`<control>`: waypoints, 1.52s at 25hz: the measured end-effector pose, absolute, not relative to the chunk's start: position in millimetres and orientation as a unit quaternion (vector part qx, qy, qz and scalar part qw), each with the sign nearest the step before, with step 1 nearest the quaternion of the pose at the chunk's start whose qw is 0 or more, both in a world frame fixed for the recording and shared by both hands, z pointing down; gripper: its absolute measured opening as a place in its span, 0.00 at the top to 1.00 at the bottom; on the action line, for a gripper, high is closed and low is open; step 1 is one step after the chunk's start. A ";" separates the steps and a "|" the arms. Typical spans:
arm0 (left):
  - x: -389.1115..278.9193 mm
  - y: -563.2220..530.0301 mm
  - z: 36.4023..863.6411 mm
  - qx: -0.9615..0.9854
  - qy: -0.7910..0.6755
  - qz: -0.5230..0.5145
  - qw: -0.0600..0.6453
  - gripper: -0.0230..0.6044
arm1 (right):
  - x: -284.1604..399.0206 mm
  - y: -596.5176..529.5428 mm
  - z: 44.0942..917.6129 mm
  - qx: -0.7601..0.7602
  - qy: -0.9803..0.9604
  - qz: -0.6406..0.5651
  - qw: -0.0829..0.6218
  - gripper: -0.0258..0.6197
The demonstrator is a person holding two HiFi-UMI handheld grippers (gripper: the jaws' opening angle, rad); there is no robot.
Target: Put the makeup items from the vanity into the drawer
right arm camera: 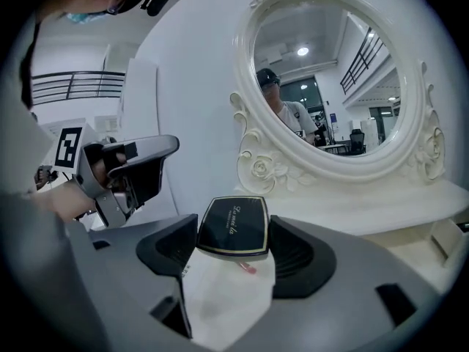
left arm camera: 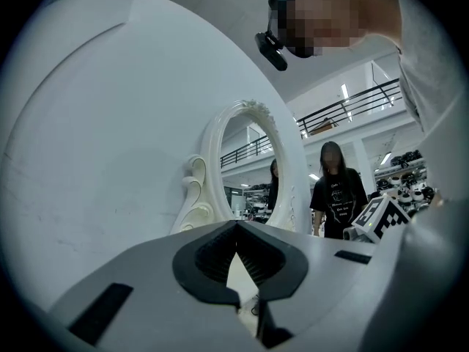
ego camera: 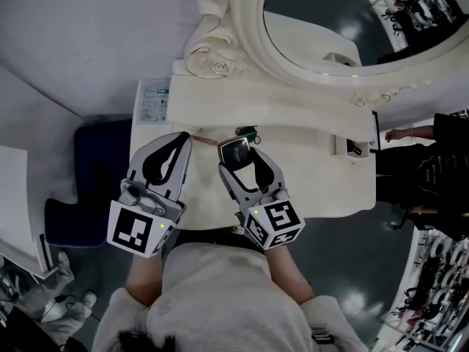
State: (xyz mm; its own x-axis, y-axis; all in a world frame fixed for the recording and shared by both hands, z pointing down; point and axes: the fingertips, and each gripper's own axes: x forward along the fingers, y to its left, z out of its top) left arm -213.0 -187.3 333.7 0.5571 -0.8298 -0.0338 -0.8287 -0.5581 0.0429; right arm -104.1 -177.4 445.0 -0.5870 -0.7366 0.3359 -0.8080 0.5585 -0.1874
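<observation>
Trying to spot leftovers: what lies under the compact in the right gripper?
Under the compact, clamped in the right gripper, bare white vanity top and a small pink-red tip show. Anything directly beneath the case is covered.

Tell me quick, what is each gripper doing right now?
Left gripper: jaws shut, nothing between them.
Right gripper: jaws shut on the black compact.

The left gripper (ego camera: 186,141) points forward with its jaws pressed together, nothing between them. Just beside it, level and parallel, the right gripper (ego camera: 242,160) has its jaws clamped on the two sides of a black compact (ego camera: 236,151), held flat
</observation>
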 end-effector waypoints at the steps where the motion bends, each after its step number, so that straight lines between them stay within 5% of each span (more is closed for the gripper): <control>1: -210.0 -186.8 332.9 0.884 -0.467 -0.024 0.009 0.94 | -101.1 -177.1 441.8 0.444 -0.875 0.160 0.106 0.50; 38: -84.1 -196.2 291.0 0.913 -0.401 -0.070 -0.016 0.94 | 38.5 -173.6 368.0 0.524 -0.848 0.076 0.007 0.50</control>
State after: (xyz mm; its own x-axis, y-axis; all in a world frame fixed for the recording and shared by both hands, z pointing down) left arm -84.1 -196.2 291.0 0.6687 -0.7301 -0.1408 -0.7347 -0.6779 0.0265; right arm 38.5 -173.6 368.0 -0.4499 -0.8883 0.0919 -0.8906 0.4386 -0.1203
